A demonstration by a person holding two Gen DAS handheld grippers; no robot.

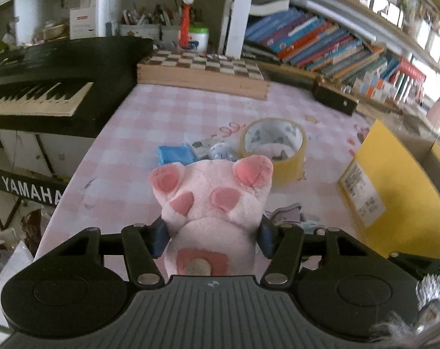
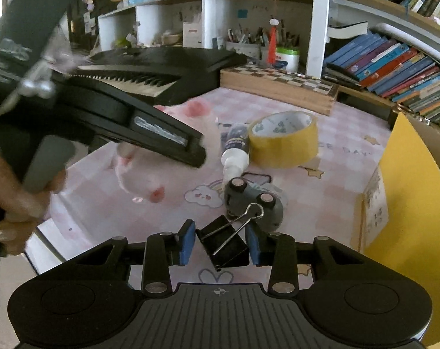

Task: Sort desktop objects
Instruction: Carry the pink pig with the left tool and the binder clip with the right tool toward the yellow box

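Left wrist view, left to right: Yamaha keyboard (image 1: 37, 93) sits off the table's left edge, chessboard box (image 1: 202, 72) at the back, row of books (image 1: 336, 49) on the shelf to the right. The pink checked tablecloth (image 1: 167, 116) carries a blue packet (image 1: 175, 154), then the roll of yellow tape (image 1: 273, 148) standing on its side, then the yellow cardboard box (image 1: 394, 183) at the right edge. Left gripper (image 1: 211, 240) is clamped on the pink pig plush (image 1: 211, 200): both blue pads (image 1: 159, 240) press into its body, pig held above the table, head pointing away from the camera, just in front of the tape.

Right wrist view, left to right: a hand (image 2: 13, 212) grips the left tool's handle, and that tool crosses the upper left with the blurred pig plush (image 2: 144, 171) hanging under it. Centre: a small white bottle (image 2: 234, 151) lies on the cloth touching the tape roll (image 2: 284, 139). Near it a grey toy car (image 2: 253, 206) lies upside down, wheels up. A black binder clip (image 2: 223, 247) lies between the fingers of the right gripper (image 2: 221, 245), one wire handle leaning against the car. Right gripper's jaws stand apart, pads (image 2: 186, 242) on either side of the clip, clear gap on the left, right side too close to call. Clip rests on the cloth. Yellow box (image 2: 406, 200) on the far right.
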